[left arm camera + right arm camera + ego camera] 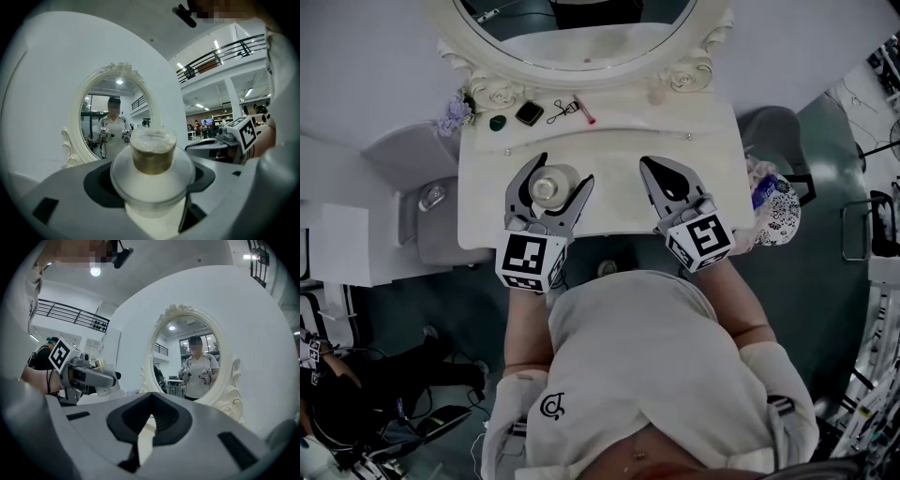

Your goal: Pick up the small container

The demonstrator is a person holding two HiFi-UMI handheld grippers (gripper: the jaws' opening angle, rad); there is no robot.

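We see an ornate oval mirror [497,92] above the white surface [619,202], with purple flowers [453,114], a black compact [529,113] and an eyelash curler [563,112] lying below it.

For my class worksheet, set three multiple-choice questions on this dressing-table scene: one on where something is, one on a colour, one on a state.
1. The small container sits:
A) between the left gripper's jaws
B) on the floor
C) on a shelf

2. The flowers are:
A) red
B) purple
C) yellow

3. The right gripper's jaws are:
A) wide apart
B) shut on a brush
C) shut with nothing between them

Answers:
1 A: the left gripper view shows the container gripped between the jaws.
2 B: the head view shows a lilac-purple bunch.
3 C: the right gripper view shows the jaws together with nothing between them.
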